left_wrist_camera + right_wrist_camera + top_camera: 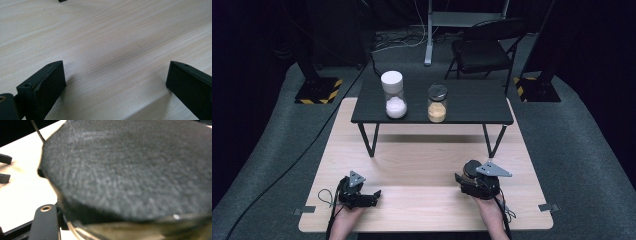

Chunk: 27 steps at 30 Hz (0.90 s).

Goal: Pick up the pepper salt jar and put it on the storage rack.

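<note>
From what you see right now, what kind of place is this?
Probably a lab or studio set up for recording, not a home: dark surroundings, stand bases with hazard-striped tape, loose cables on the grey carpet, and a folding chair behind the wooden table.

We see a pale wooden tabletop (422, 165) carrying a low black rectangular side table (472, 102) at its far half. On that table, a clear glass jar with a white lid (393, 95) stands left of a clear glass jar with a dark lid (437, 103), apart. Before the left gripper (113, 82) jaws lies bare board. Between the right gripper (469, 181) jaws sits a dark-lidded glass jar (130, 170), close against the camera.
</note>
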Available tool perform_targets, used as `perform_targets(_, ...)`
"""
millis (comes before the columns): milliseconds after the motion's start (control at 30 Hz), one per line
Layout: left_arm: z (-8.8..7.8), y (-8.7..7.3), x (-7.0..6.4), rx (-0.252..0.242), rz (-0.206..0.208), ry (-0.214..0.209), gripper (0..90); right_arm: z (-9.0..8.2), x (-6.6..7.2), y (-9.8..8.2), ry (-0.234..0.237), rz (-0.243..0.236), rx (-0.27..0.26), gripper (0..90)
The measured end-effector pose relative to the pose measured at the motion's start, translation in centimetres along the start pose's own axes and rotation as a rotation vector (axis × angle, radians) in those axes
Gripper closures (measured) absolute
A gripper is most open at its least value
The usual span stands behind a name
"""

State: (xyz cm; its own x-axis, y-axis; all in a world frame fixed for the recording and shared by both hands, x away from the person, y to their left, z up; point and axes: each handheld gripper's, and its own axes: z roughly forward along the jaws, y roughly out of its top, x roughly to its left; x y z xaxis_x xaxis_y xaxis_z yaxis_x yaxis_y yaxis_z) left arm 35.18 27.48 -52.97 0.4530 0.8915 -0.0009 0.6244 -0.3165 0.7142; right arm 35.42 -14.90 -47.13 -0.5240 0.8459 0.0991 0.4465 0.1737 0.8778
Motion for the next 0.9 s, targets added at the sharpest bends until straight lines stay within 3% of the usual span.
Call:
perform_targets(467,0.0,0.0,0.0,0.0,0.0,0.0,2.2,-0.4,-0.1,1.2,-0.001,-0.017,-0.017,30.1)
perform_targets(900,0.0,0.0,0.0,0.0,0.0,0.0,2.2,-1.1,-0.4,3.8,-0.015,-0.032,-0.04,30.2)
